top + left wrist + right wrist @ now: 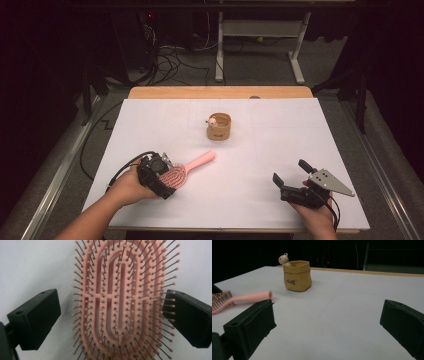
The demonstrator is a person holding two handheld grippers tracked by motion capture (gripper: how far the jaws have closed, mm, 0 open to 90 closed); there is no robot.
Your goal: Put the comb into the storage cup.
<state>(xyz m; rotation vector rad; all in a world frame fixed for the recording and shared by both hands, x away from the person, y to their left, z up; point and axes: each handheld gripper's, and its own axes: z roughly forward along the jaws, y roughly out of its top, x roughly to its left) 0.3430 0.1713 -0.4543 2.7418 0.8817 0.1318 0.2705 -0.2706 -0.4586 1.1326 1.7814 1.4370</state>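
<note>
Nearest, at the table's [240, 200] front edge: left gripper [159, 176] poised over the brush [186, 170] head, jaws apart on either side of it, not yet clamped; one jaw among the outer bristles in the left gripper view, the other clear. Risk here: closing on bristles instead of the frame, so a springy, slipping hold (bristles bend). Also possible: brush skating on the smooth white sheet if one jaw lands first. Right gripper [294, 180] idle well to the side, jaws wide apart, nothing between. Farther out, handle pointing toward the pot [219, 127] mid-table, toy bear [212, 121] at its rim; light pot, easily tipped by a swung handle.
</note>
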